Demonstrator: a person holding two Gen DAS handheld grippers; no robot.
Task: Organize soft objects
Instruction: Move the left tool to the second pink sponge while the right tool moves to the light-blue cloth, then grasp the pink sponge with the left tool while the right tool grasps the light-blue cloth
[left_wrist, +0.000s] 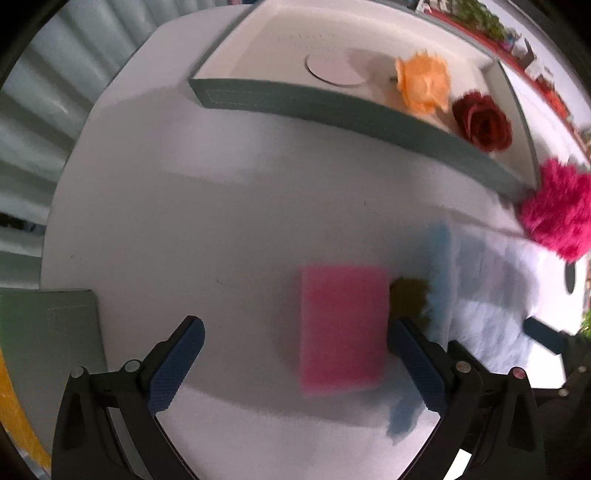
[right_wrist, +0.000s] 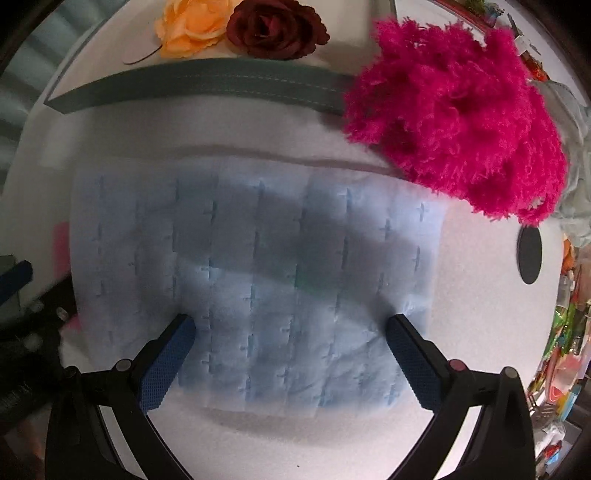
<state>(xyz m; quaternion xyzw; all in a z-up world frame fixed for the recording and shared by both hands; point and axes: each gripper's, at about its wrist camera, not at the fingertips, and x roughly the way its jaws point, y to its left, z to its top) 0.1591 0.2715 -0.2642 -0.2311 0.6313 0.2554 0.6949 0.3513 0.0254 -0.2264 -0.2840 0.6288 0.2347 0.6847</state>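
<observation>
A pink sponge (left_wrist: 343, 328) lies flat on the white table, between the open fingers of my left gripper (left_wrist: 295, 328), nearer the right finger. A light blue quilted cloth (right_wrist: 258, 280) lies spread on the table under my open right gripper (right_wrist: 291, 325); it also shows in the left wrist view (left_wrist: 491, 295). A fluffy magenta pompom (right_wrist: 454, 122) sits at the cloth's far right corner, against the tray; the left wrist view shows it too (left_wrist: 557, 210). An orange fabric flower (left_wrist: 423, 83) and a dark red one (left_wrist: 482, 122) lie inside the tray.
The green-walled tray (left_wrist: 332, 107) with a white floor stands at the back of the table. A second green container (left_wrist: 48, 332) sits at the near left. A black round hole (right_wrist: 530, 254) is in the table at right. Clutter lies beyond the right edge.
</observation>
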